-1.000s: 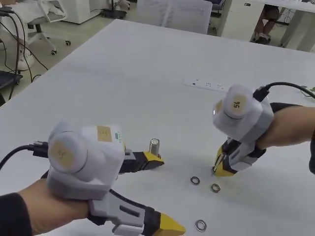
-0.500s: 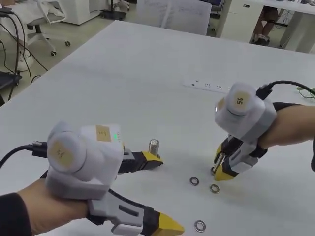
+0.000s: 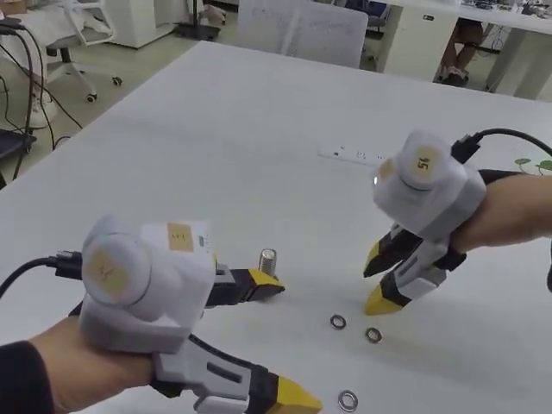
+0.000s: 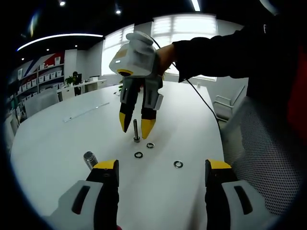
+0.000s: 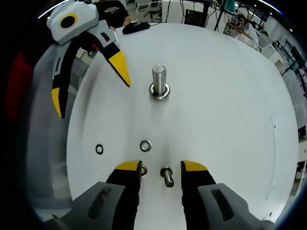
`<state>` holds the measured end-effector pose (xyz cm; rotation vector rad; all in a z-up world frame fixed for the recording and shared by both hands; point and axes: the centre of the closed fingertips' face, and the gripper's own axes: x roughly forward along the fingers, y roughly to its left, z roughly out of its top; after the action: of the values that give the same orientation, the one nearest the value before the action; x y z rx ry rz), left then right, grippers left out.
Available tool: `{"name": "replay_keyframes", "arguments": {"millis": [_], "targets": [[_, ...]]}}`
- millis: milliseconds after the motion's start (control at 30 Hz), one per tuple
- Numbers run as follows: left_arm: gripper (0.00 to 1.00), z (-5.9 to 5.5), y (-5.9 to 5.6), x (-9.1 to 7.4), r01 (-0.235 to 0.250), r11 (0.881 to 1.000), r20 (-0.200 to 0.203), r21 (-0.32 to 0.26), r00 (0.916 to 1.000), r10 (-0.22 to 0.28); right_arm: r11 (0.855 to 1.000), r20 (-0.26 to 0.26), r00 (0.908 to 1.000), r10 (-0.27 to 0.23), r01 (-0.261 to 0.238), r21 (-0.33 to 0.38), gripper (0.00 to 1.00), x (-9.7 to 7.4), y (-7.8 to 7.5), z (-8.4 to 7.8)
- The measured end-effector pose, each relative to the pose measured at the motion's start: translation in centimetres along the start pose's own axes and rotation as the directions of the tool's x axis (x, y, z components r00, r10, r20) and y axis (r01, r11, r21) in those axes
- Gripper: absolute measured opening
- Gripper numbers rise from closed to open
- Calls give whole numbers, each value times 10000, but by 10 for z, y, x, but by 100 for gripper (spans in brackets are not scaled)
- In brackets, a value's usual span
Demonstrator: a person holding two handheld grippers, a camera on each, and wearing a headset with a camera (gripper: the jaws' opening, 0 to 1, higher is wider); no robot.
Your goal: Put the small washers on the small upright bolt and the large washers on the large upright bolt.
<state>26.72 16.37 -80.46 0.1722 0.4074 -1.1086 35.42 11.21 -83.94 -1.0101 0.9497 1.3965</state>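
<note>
We see the right gripper [image 5: 161, 167] rising from 6 o'clock, its yellow-tipped jaws apart. The small bolt [image 5: 166, 176] sits between them, and as far as we can tell it touches neither tip. A first washer [image 5: 143, 170] lies just beside the jaw at 7 o'clock, partly hidden by it. A second washer [image 5: 146, 145] lies on the white table [image 5: 216, 96] near the centre, and a third washer [image 5: 99, 149] out toward 9 o'clock. Up toward 12 o'clock the large bolt [image 5: 159, 79] stands upright with a ring at its foot. The left gripper [image 5: 91, 86] comes in at 10 o'clock, jaws wide apart above the table.
</note>
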Motion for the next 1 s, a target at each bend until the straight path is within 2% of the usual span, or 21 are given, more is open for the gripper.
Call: {"name": "replay_keyframes", "arguments": {"millis": [200,500,833,1000], "targets": [[73,1,1,0,1,10000,34,4,10000,-1,9991,-97,9999,140,-144,-390,34,3,5,8],[73,1,2,0,-18,10000,59,6,10000,18,9947,-508,9981,343,-390,-948,33,14,11,11],[73,1,3,-1,-61,10000,53,-20,10000,62,9864,-1122,9935,211,-389,-1594,28,28,12,10],[72,1,3,0,-58,10000,60,-37,10000,58,9840,-1224,9921,266,-476,-1719,25,33,14,10]]}}
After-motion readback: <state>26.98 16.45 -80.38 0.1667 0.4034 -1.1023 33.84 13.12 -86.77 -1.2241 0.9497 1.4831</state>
